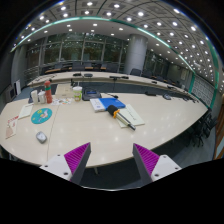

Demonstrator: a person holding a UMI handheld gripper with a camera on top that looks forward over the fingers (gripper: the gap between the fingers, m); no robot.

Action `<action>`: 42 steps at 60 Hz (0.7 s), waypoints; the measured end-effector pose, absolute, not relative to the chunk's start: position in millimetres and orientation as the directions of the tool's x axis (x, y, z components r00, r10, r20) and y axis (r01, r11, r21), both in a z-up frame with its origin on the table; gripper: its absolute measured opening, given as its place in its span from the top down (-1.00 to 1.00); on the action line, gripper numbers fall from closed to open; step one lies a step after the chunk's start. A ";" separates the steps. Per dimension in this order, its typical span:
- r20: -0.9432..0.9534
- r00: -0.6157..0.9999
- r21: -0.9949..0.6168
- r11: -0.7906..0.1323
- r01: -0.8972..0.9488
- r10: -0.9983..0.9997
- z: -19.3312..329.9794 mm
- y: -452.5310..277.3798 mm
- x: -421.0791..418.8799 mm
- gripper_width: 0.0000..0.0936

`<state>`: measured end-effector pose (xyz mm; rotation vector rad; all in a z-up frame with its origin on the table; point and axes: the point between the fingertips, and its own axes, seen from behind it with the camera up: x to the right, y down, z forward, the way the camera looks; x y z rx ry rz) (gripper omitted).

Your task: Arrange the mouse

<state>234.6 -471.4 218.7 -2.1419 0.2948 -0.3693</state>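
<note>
A small grey mouse [41, 137] lies on the cream conference table [90, 125], near its front edge, ahead and to the left of my fingers. A round teal mouse mat [41, 116] lies just beyond the mouse. My gripper [111, 160] is held above the table's front edge, well back from the mouse. Its fingers, with magenta pads [76, 155], stand wide apart with nothing between them.
Bottles and cups [45, 95] stand at the table's far left. A blue book on papers [110, 102] and a pad with a yellow pen [127, 117] lie mid-table. Dark chairs [150, 93] line the far side. A paper sheet [10, 128] lies at the left.
</note>
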 end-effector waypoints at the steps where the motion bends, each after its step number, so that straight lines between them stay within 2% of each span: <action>1: 0.151 0.927 -0.826 -0.559 -0.072 -0.343 217.1 -472.1 233.2 -0.84; 9: 0.133 0.938 -0.792 -0.604 -0.094 -0.320 177.8 -482.4 215.4 -0.83; 10: 0.129 0.939 -0.790 -0.605 -0.096 -0.319 159.3 -477.5 210.4 -0.83; 15: 0.118 0.946 -0.768 -0.631 -0.106 -0.303 122.6 -476.5 190.1 -0.84; 24: 0.076 0.972 -0.738 -0.668 -0.095 -0.222 71.3 -460.9 127.5 -0.82; 42: -0.011 0.997 -0.736 -0.674 -0.060 -0.077 10.1 -355.6 -19.9 -0.83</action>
